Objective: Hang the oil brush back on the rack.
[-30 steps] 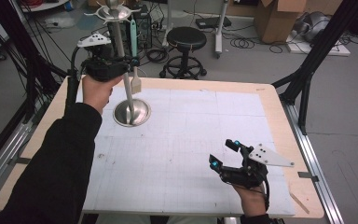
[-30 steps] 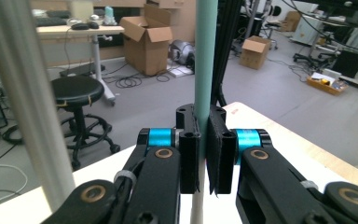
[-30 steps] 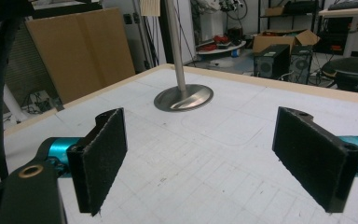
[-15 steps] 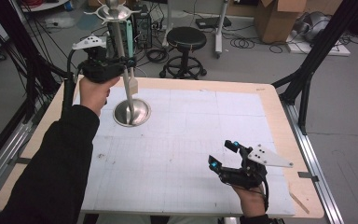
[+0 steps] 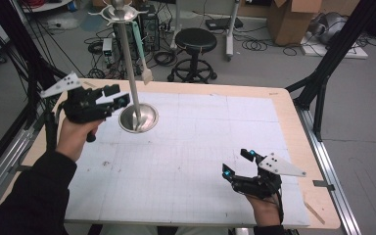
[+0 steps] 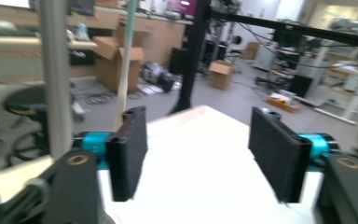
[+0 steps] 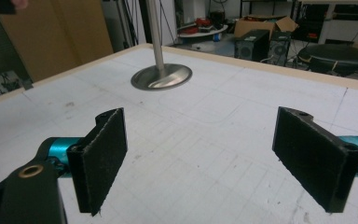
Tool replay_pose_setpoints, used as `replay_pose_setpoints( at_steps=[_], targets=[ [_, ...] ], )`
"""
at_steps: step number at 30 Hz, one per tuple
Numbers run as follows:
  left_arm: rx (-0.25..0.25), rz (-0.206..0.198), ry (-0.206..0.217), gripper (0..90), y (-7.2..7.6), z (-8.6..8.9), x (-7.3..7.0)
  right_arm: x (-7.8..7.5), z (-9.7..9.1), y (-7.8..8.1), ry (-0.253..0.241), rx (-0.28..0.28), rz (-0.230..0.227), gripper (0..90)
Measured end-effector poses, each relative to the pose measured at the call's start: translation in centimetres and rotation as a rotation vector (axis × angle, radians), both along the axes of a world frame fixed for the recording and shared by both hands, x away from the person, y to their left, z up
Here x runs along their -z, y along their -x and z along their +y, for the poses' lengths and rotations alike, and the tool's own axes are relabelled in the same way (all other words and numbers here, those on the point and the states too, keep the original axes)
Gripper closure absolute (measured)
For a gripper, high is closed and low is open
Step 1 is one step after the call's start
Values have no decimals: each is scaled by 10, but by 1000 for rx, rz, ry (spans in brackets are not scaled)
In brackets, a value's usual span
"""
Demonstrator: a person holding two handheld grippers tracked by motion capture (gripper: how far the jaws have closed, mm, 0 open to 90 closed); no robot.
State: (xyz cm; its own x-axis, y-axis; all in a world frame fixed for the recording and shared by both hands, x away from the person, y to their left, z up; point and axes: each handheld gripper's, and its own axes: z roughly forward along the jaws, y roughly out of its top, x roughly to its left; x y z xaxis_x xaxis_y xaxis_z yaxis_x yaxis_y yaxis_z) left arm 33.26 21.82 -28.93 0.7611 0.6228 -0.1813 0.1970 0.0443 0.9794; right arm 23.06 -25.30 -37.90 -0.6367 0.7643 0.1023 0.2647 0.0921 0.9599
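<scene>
A steel stand (image 5: 138, 118) with a round base and a tall pole rises at the back left of the white mat. From its top hangs a spatula (image 5: 141, 49) with a mint handle and a pale blade. My left gripper (image 5: 117, 96) hovers just left of the pole, low over the base. Its jaws have just been opening and stand open with nothing between them. In the left gripper view the left gripper (image 6: 203, 154) has the pole (image 6: 56, 79) and the spatula (image 6: 128, 51) to its left. My right gripper (image 5: 237, 162) rests open at the front right, and from the right gripper (image 7: 214, 158) the stand (image 7: 161, 76) lies ahead.
The wooden table (image 5: 284, 112) bears a gridded white mat. Behind it stand a black stool (image 5: 195, 41), cables, computer cases and a cardboard box (image 5: 293, 19). A black frame leg (image 5: 323, 73) slants down past the right rear corner.
My left gripper was up at the spatula's handle beside the pole. It has dropped down and to the left, its jaws have parted, and the spatula now hangs free. The right hand has kept still.
</scene>
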Motion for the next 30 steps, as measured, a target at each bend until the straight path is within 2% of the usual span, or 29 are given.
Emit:
replay_pose_setpoints(
  at_steps=[2, 5, 9, 11, 14, 21, 24, 30],
  targets=[
    [22, 9, -10, 297, 10, 3, 11, 1, 0, 0, 17, -1, 2, 163],
    [45, 4, -26, 147, 29, 6, 27, 3, -1, 0, 18, -5, 4, 163],
    [38, -27, -4, 152, 52, 12, 44, 5, -3, 2, 12, -21, -14, 163],
    [32, -43, -17, 155, 61, 16, 53, 5, -5, 5, 9, -31, -19, 163],
    [26, -44, 6, 163, 70, 24, 65, 7, -7, 8, 14, -36, -22, 163],
    [12, -51, -14, 167, 81, 32, 84, 12, -11, 12, 22, -17, -13, 163],
    [8, -46, -44, 168, 81, 33, 87, 14, -10, 13, 32, -10, -9, 163],
    [5, -47, -32, 173, 82, 37, 89, 14, -10, 15, 37, 0, -17, 163]
  ],
)
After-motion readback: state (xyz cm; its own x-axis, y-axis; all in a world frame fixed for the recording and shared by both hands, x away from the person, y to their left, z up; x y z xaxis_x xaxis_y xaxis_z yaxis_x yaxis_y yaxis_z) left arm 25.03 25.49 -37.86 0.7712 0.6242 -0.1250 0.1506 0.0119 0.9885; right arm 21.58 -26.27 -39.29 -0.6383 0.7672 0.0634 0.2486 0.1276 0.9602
